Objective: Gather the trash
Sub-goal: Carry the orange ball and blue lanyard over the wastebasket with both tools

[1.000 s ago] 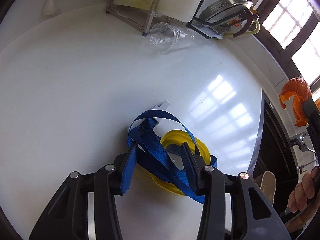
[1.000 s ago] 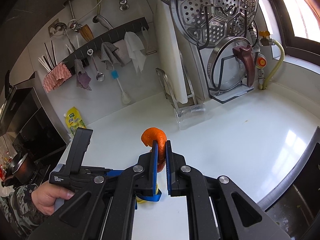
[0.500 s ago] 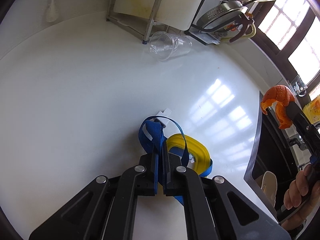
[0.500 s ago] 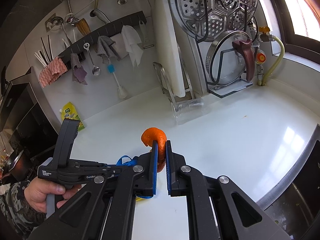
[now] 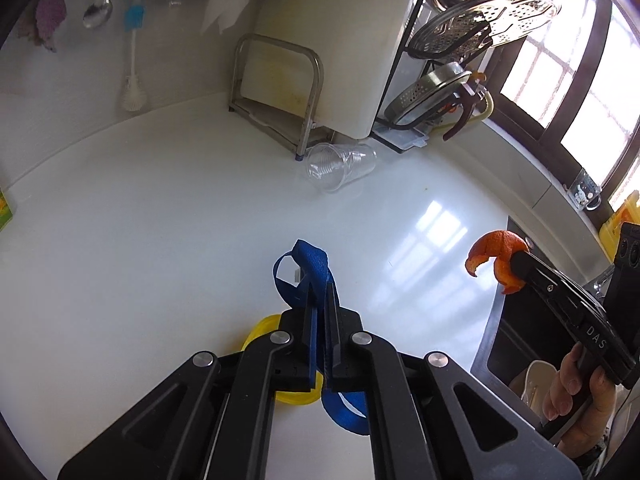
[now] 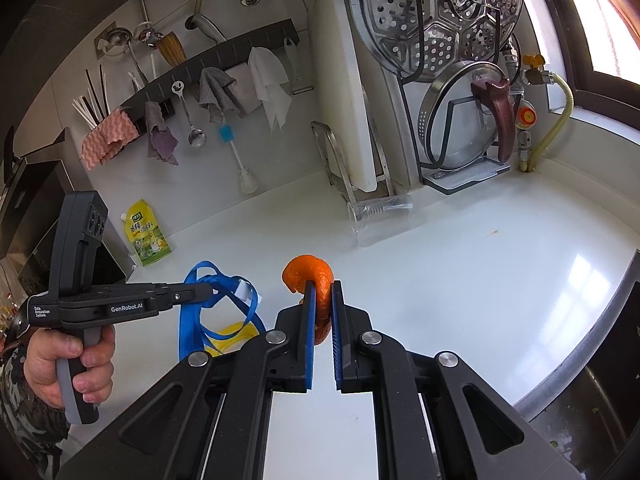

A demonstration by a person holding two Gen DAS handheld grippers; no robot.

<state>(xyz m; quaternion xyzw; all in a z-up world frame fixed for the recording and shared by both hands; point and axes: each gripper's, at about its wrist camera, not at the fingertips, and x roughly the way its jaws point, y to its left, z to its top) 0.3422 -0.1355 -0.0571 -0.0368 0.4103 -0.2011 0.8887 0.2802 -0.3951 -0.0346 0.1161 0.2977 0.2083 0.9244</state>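
At lower centre, the left gripper [image 5: 319, 300] has just clamped the blue strap [image 5: 310, 266] and lifts it off the counter [image 5: 140, 220], while the right gripper [image 6: 320, 304] keeps pinching the orange peel [image 6: 308, 274], so both scraps are ready for disposal.

Yellow lid [image 5: 260, 330] mostly hidden behind left gripper [image 5: 319, 292]; pouch [image 5: 5, 212] cut off at edge.

White counter [image 5: 140, 240] bears a tipped clear cup [image 5: 340, 166] and yellow lid [image 5: 260, 330].

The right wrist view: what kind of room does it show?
Most likely a home kitchen: utensils and cloths hang on a wall rail, a pot lid stands in a rack, and a white countertop runs beside a sink.
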